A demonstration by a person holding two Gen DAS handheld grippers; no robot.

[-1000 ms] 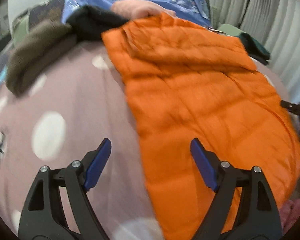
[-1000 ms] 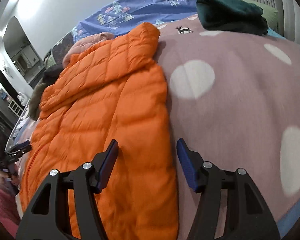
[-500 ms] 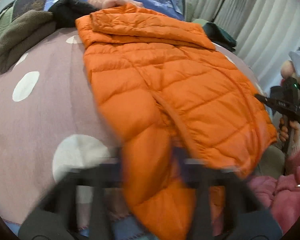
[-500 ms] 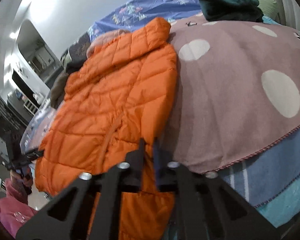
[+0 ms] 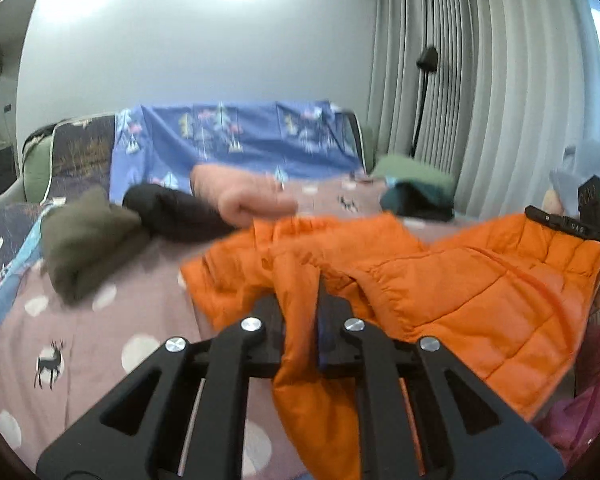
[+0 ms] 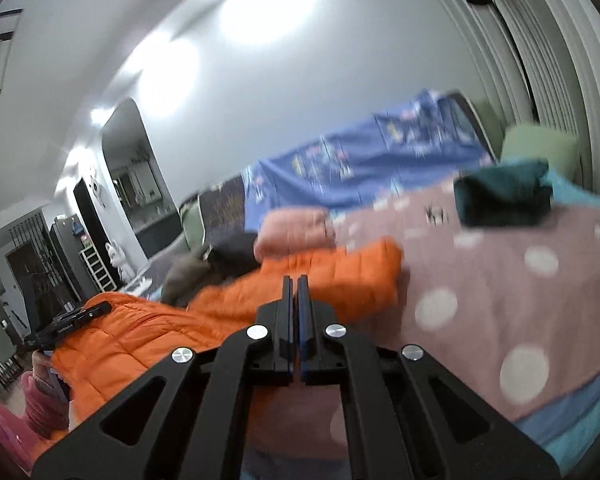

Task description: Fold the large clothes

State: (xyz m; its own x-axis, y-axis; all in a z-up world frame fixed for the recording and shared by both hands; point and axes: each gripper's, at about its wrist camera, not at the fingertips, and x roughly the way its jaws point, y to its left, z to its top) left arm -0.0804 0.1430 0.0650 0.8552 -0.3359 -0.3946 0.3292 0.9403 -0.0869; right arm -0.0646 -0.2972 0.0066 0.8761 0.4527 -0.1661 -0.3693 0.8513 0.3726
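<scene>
An orange puffer jacket (image 5: 472,288) lies on the pink polka-dot blanket (image 5: 112,344), its near hem lifted. My left gripper (image 5: 304,320) is shut on the hem's left corner, with orange fabric hanging between the jaws. My right gripper (image 6: 296,304) is shut on the hem's other corner; it also shows at the right edge of the left wrist view (image 5: 568,226). The jacket (image 6: 340,276) stretches between the two grippers. The left gripper shows at the left in the right wrist view (image 6: 72,320).
Folded clothes sit at the bed's far side: an olive one (image 5: 88,236), a black one (image 5: 172,212), a peach one (image 5: 240,192) and a dark green one (image 6: 504,200). A blue patterned sheet (image 5: 236,140) covers the headboard. Curtains (image 5: 480,92) hang at the right.
Both grippers closed on the jacket's near hem and lifted it off the bed. The views have tilted up toward the wall.
</scene>
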